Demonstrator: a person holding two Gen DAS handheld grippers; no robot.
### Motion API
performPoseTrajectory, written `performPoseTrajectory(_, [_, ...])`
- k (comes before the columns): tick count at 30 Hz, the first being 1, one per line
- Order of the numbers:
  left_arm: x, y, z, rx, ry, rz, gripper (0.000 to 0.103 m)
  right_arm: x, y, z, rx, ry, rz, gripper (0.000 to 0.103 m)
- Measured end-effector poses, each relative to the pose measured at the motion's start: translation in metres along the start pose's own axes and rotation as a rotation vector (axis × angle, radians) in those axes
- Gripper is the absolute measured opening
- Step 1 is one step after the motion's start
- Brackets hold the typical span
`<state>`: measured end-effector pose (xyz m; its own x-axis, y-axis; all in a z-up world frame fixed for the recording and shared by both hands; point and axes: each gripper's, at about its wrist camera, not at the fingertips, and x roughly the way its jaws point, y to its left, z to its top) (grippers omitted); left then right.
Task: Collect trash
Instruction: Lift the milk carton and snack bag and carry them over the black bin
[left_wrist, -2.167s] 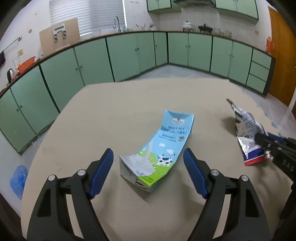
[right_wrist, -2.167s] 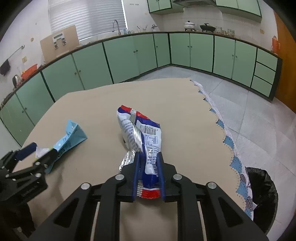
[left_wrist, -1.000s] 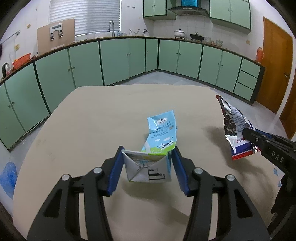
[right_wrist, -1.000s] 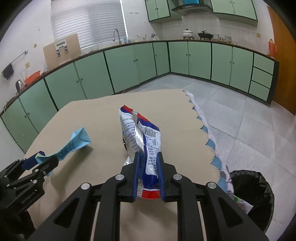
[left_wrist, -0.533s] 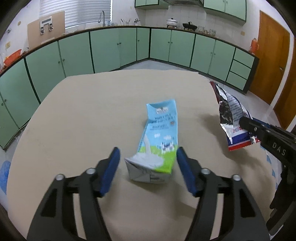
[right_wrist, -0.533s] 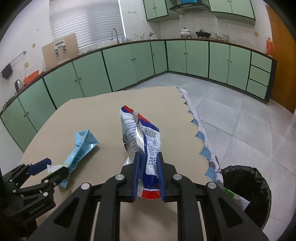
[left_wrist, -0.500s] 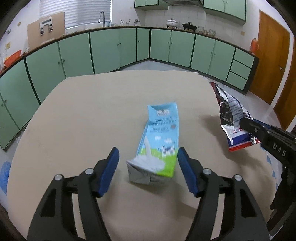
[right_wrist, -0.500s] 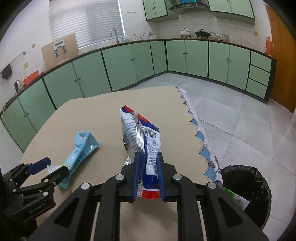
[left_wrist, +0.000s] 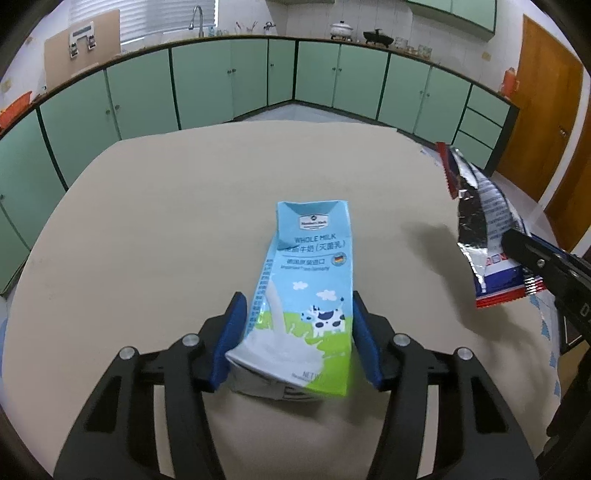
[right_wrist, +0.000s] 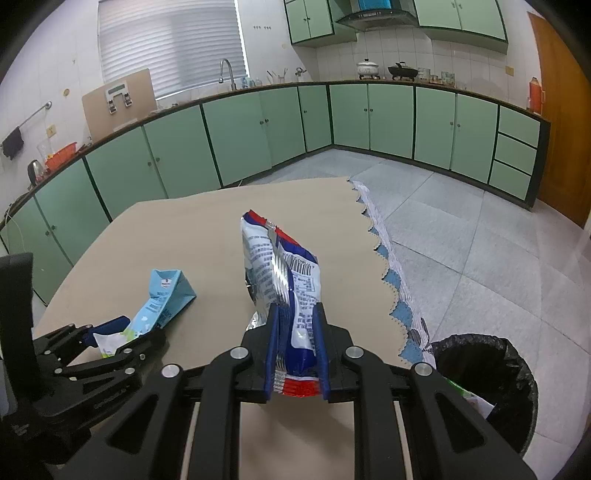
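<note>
A flattened blue and green milk carton lies on the beige table, its far end pointing away. My left gripper straddles the carton's near end; its jaws are closing and both blue pads touch the carton's long sides. In the right wrist view the same carton sticks out of the left gripper at the lower left. My right gripper is shut on the bottom of a red, white and blue foil snack bag, which stands up above the table. The bag also shows at the right of the left wrist view.
A bin with a black liner stands on the tiled floor just past the table's scalloped right edge. Green cabinets line the walls beyond. A wooden door is at the far right.
The left gripper let the carton drop flat on the table, spread its jaws, then moved forward and down and closed in on the carton's sides. The right gripper and bag kept still.
</note>
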<state>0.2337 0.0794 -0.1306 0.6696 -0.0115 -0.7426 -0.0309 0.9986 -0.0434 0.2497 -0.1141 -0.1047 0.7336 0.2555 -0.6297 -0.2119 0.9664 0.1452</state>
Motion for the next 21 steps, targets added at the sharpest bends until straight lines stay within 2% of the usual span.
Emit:
performPoseTrajectory(13, [-0.05,-0.005,0.0,-0.014,-0.123,-0.003,0.047,-0.029,0.003,0.007,-0.024,-0.043,0.017,0.018])
performPoseTrajectory(21, [-0.078,-0.022,0.0,0.001,-0.178,-0.038,0.047,-0.06,-0.003,0.012,-0.012,-0.071,0.046,0.018])
